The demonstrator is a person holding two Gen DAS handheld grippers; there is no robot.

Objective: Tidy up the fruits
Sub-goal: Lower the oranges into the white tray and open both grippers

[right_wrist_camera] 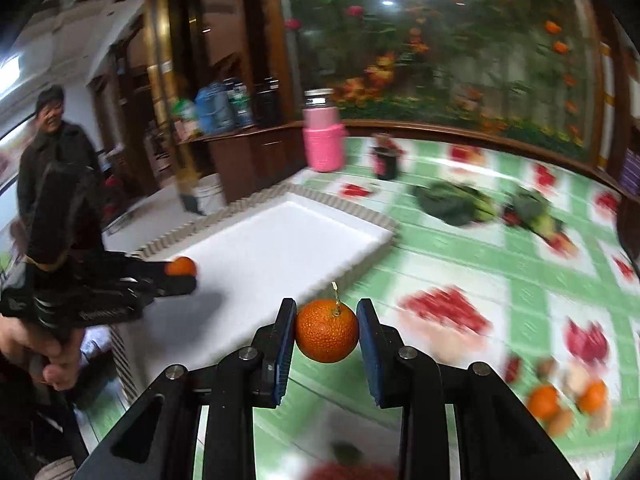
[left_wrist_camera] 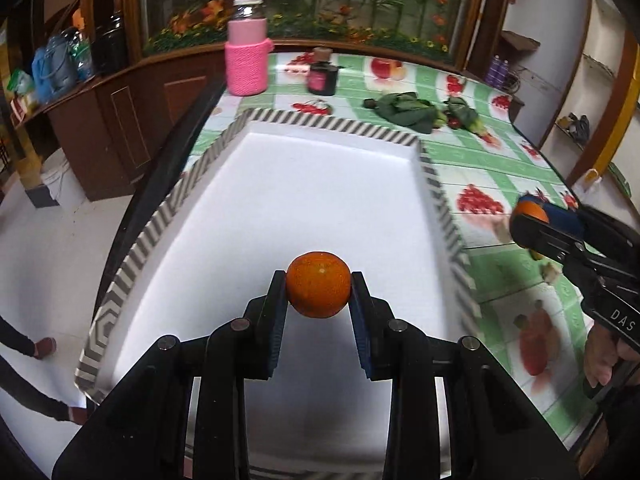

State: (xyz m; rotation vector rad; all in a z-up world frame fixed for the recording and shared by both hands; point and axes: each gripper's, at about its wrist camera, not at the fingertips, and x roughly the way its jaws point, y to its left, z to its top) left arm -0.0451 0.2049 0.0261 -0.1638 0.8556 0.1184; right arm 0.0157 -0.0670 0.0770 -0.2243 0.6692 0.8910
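My left gripper (left_wrist_camera: pixel 319 280) is shut on a small orange (left_wrist_camera: pixel 318 290) and holds it over the white tray (left_wrist_camera: pixel 280 208) with the striped rim. That same gripper (right_wrist_camera: pixel 182 274) shows from the side in the right wrist view, its orange (right_wrist_camera: pixel 182 266) above the tray's near left part. My right gripper (right_wrist_camera: pixel 327 310) is shut on a second orange with a short stem (right_wrist_camera: pixel 327 330), held over the green fruit-print tablecloth just right of the tray (right_wrist_camera: pixel 280 240). It appears at the right edge of the left wrist view as the right gripper (left_wrist_camera: pixel 528 220), blurred. Two more oranges (right_wrist_camera: pixel 542 400) lie on the cloth at lower right.
A pink-sleeved jar (left_wrist_camera: pixel 246 52) and a small dark bottle (left_wrist_camera: pixel 322 74) stand at the table's back. Leafy greens (left_wrist_camera: pixel 404 112) lie behind the tray. A person in dark clothes (right_wrist_camera: pixel 52 152) stands left of the table. A wooden cabinet (left_wrist_camera: pixel 120 120) flanks the table's left edge.
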